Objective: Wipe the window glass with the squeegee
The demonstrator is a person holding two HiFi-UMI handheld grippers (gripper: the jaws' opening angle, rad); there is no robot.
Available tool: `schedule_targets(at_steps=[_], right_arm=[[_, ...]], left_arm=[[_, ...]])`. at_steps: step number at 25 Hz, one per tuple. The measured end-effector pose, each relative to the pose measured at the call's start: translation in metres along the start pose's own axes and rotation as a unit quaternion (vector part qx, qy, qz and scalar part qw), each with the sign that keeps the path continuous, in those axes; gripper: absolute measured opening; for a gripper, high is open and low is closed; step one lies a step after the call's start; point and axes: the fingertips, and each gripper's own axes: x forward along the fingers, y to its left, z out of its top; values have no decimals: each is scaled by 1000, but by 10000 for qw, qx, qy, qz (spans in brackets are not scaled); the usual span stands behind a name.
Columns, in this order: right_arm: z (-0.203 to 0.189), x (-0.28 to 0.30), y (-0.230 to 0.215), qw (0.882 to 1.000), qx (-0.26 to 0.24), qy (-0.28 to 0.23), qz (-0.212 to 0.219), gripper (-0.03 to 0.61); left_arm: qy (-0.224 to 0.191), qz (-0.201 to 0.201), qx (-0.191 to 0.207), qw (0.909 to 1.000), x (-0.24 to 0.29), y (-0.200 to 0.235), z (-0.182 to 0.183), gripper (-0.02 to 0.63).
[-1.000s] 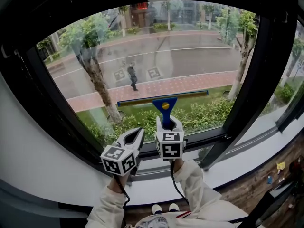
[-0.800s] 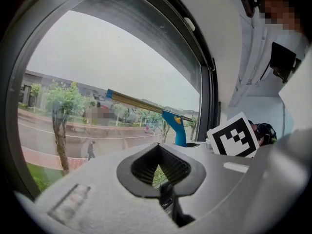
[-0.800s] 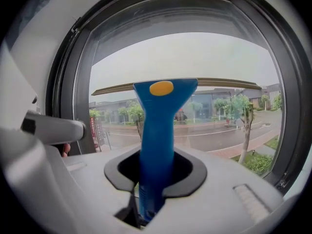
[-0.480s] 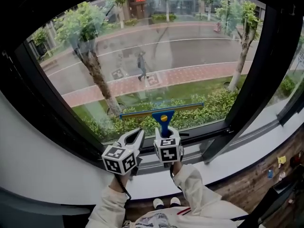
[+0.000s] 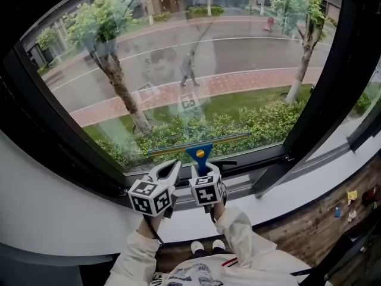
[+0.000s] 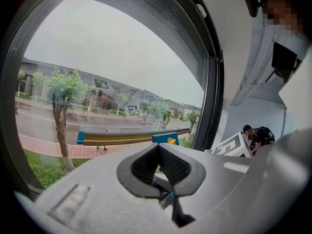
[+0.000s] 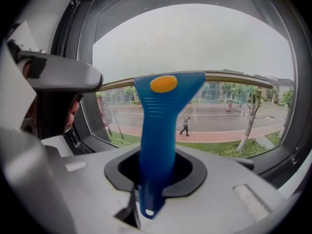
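The squeegee [image 5: 199, 149] has a blue handle with a yellow dot and a long brass-coloured blade lying flat against the window glass [image 5: 196, 64], low down just above the bottom frame. My right gripper [image 5: 203, 170] is shut on the squeegee handle [image 7: 158, 130], which stands up between its jaws. The left gripper [image 5: 172, 167] hangs just left of it, jaws shut with nothing between them. From the left gripper view the squeegee blade [image 6: 129, 137] crosses the glass ahead.
A dark window frame [image 5: 271, 170] runs below the blade, and a dark upright mullion [image 5: 324, 82] stands to the right. A pale sill [image 5: 297, 189] lies under the frame. A person bends over [image 6: 256, 135] in the room's background.
The right gripper has drawn the squeegee down the glass from mid-pane to just above the bottom frame. The left gripper stayed beside it.
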Motion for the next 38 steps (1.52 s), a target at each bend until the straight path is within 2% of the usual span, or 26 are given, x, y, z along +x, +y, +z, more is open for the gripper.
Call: schedule_targets(at_steps=[9,15,23,38], right_arm=[[-40,21,4,9991,50,408,104,100],[-42,22,4,9988,23,473,129,100],[-66,20,8,9944,53,1024,257,100],[-71,21,13,9925,164,1127,437,98]], left_arm=[[194,63,-180,9996,4,10,-24,0],[286,80,-346,9990,4,10,-41,0],[288,136,-459,9984,-3,8,-47,0],[265,425,-712,9962,-28,10,-70,0]])
